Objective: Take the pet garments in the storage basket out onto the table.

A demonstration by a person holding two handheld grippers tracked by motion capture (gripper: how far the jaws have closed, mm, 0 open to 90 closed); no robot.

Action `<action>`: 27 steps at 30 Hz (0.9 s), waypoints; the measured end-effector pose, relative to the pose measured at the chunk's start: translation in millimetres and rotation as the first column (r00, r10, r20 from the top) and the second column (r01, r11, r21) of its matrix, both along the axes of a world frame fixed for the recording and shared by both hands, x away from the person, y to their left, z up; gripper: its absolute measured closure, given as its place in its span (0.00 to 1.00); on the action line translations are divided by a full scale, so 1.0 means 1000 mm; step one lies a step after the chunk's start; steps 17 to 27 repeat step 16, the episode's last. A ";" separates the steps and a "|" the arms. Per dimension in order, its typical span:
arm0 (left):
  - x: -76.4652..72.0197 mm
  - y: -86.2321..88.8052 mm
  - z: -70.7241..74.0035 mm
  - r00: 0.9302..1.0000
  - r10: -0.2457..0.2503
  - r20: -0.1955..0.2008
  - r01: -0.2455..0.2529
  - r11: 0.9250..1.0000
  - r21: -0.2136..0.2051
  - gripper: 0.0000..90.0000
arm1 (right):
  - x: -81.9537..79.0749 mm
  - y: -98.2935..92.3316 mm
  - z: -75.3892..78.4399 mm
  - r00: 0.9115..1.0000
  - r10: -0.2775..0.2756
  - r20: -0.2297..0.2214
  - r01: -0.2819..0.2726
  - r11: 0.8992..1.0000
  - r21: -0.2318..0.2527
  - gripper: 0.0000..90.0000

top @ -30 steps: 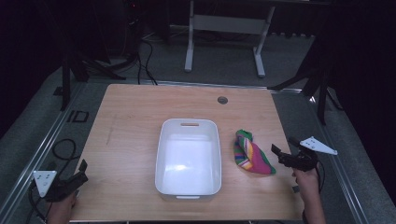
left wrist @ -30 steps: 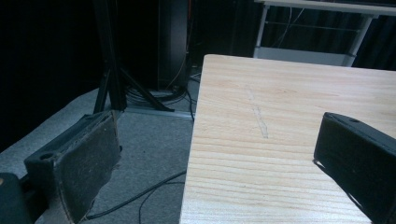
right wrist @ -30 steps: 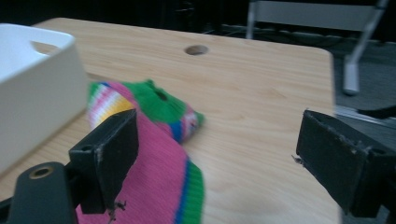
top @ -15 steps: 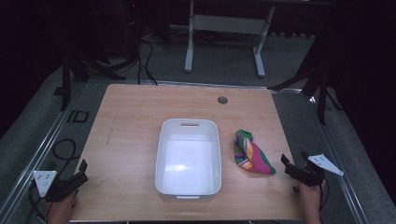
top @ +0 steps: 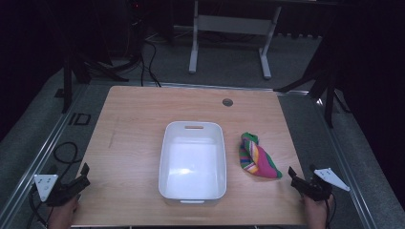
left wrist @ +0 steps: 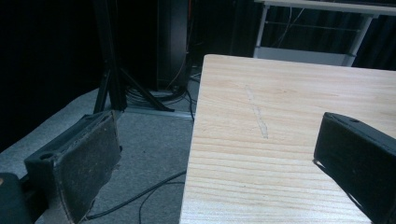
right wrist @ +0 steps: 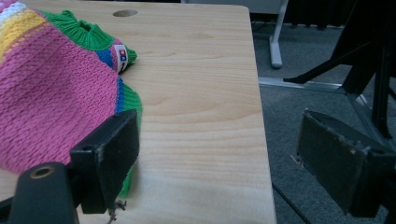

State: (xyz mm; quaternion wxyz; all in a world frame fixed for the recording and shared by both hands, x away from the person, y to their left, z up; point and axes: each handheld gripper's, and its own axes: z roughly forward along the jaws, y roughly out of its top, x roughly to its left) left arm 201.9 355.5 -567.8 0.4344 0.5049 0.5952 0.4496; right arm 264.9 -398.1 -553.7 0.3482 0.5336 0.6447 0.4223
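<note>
A white rectangular bin [top: 193, 161] sits empty in the middle of the wooden table [top: 133, 124]. To its right lies a knitted sock [top: 257, 157] striped pink, green, yellow and blue. My right gripper [top: 293, 175] hovers at the table's right front corner, just right of the sock, jaws open and empty. In the right gripper view the sock [right wrist: 51, 88] lies by the left jaw, and the right jaw hangs past the table edge. My left gripper [top: 83, 175] is open at the table's left front corner, one jaw over the floor, the other over the wood [left wrist: 289, 112].
A round cable hole [top: 228, 102] sits near the table's far edge. Black stand legs [top: 76, 67] and cables [top: 62, 152] lie on the grey floor at the left. A white frame [top: 229, 28] stands behind the table, and dark stand legs [top: 329, 90] rise at the right.
My right gripper has drawn back from the sock toward the front right corner of the table and sunk lower. The sock stays where it lay. The left gripper has not moved.
</note>
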 end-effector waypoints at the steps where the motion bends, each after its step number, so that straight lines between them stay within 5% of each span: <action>1: 0.000 0.000 0.000 1.000 0.000 0.000 0.000 1.000 0.000 0.01 | -0.002 0.001 0.000 1.000 -0.002 0.005 0.002 1.000 -0.002 0.15; 27: 0.000 0.000 0.000 1.000 -0.001 0.000 0.001 1.000 -0.002 0.01 | -0.006 -0.002 -0.002 1.000 -0.007 0.009 0.007 1.000 0.022 0.15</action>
